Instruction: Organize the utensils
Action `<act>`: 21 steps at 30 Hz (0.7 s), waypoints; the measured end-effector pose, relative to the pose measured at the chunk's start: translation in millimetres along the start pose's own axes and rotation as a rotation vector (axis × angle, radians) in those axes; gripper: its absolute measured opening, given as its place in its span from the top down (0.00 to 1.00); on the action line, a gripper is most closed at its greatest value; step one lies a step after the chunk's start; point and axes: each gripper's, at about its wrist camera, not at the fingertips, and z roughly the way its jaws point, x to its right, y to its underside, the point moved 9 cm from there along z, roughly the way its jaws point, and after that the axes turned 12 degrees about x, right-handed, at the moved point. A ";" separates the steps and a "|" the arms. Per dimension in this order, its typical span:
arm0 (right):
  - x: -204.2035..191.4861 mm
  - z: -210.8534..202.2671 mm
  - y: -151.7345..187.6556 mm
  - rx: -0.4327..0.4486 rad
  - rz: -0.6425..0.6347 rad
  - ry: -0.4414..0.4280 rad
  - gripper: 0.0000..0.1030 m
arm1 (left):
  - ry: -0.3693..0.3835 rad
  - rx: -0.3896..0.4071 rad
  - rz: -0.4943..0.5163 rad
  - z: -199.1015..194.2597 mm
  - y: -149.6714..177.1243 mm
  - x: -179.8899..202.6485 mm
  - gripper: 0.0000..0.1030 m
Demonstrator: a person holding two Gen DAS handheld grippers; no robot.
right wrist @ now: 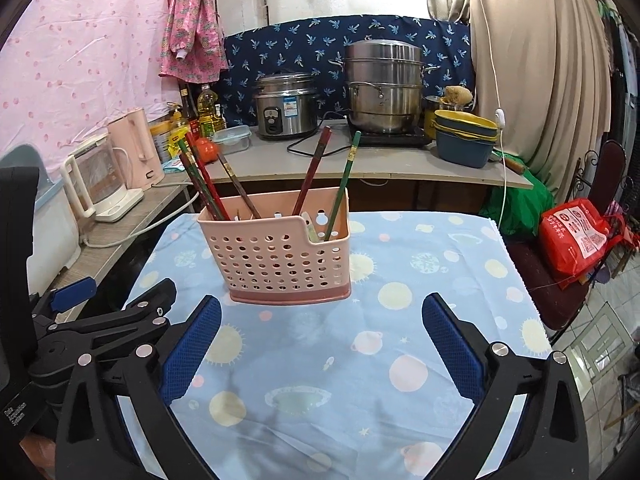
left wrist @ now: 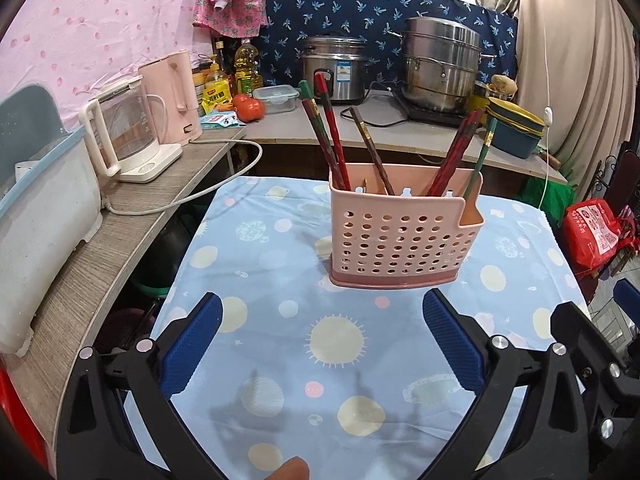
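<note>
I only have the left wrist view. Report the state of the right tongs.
Observer: The right tongs are open and empty, above the blue planet-print tablecloth, short of the pink perforated plastic basket.
Operator: Look down into the basket's notched corner.
Observer: A pale object sits there beside the green chopstick; I cannot tell what it is.

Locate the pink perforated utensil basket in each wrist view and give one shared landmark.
Left wrist: pink utensil basket, centre, slightly right, beyond the open fingers.
Right wrist: basket, left of centre on the tablecloth.
Shared landmark: steel steamer pot on the back counter.
</note>
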 end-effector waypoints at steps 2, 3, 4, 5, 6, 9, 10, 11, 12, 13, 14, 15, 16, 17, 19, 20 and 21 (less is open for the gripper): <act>1.2 -0.4 1.2 0.001 -0.001 0.008 0.05 | -0.002 0.000 0.009 -0.2 1.4 0.9 0.07; 1.7 -0.6 1.8 0.000 -0.002 0.009 0.05 | -0.002 -0.002 0.011 0.1 2.1 1.4 0.07; 2.2 -0.6 2.2 -0.002 0.000 0.010 0.05 | -0.002 -0.003 0.012 0.0 2.7 1.5 0.07; 2.4 -1.0 2.9 -0.004 0.000 0.011 0.05 | -0.004 -0.003 0.013 -0.2 2.9 1.4 0.07; 2.7 -1.0 3.4 -0.005 0.001 0.012 0.05 | -0.006 -0.002 0.014 -0.4 3.3 1.3 0.07; 3.7 -1.6 3.9 -0.006 0.003 0.013 0.05 | -0.008 -0.005 0.015 -0.9 3.7 1.7 0.07; 3.6 -1.5 4.0 -0.006 0.002 0.013 0.05 | -0.013 -0.008 0.015 -0.8 3.9 1.5 0.07; 3.7 -1.5 4.5 -0.008 0.000 0.014 0.05 | -0.018 -0.012 0.017 -0.9 4.6 1.3 0.07; 3.5 -1.6 5.0 -0.008 0.000 0.015 0.05 | -0.018 -0.015 0.017 -0.9 5.1 1.5 0.07; 3.2 -1.8 5.1 -0.008 0.000 0.016 0.05 | -0.018 -0.017 0.018 -0.9 5.7 1.8 0.07; 3.3 -1.8 5.2 -0.009 -0.001 0.016 0.05 | -0.018 -0.017 0.020 -0.9 6.0 1.3 0.07; 3.4 -1.7 5.4 -0.010 -0.002 0.016 0.05 | -0.021 -0.017 0.025 -0.9 6.6 1.5 0.07; 3.4 -1.7 5.4 -0.010 -0.002 0.017 0.05 | -0.023 -0.018 0.027 -0.9 7.2 1.2 0.07; 3.5 -1.5 5.6 -0.011 -0.002 0.018 0.05 | -0.025 -0.020 0.028 -1.0 7.7 1.3 0.07; 3.4 -1.2 5.6 -0.010 -0.002 0.017 0.05 | -0.030 -0.018 0.028 -1.7 7.6 0.5 0.07; 3.4 -1.2 5.7 -0.011 -0.002 0.016 0.05 | -0.031 -0.018 0.027 -1.6 7.6 -0.2 0.07; 3.3 -1.2 5.7 -0.011 -0.002 0.017 0.05 | -0.033 -0.018 0.026 -1.7 7.6 -0.7 0.07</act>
